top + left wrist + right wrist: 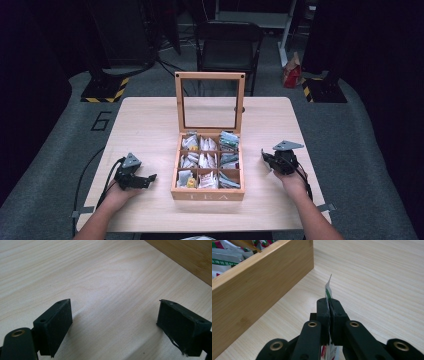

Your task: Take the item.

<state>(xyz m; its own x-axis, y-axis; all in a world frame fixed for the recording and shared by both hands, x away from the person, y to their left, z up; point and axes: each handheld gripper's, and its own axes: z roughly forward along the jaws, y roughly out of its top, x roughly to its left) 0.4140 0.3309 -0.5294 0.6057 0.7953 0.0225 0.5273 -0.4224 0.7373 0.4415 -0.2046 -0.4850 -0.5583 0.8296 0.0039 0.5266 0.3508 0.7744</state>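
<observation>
A wooden tea box (208, 195) stands open in the middle of the table, its glass lid (210, 101) upright, its compartments full of tea bags (206, 161). My right gripper (265, 157) is to the right of the box, low over the table, shut on a white tea bag with green and red print (328, 290) that pokes out edge-on past the fingertips. The box's side wall (254, 297) runs along the left of the right gripper view. My left gripper (151, 178) rests left of the box, open, with bare tabletop between its pads (56, 326).
The light wooden table (145, 130) has free room left, right and behind the box. A corner of the box (190, 257) shows at the top right of the left gripper view. A black chair (227, 47) stands beyond the far edge. Cables trail off the near left.
</observation>
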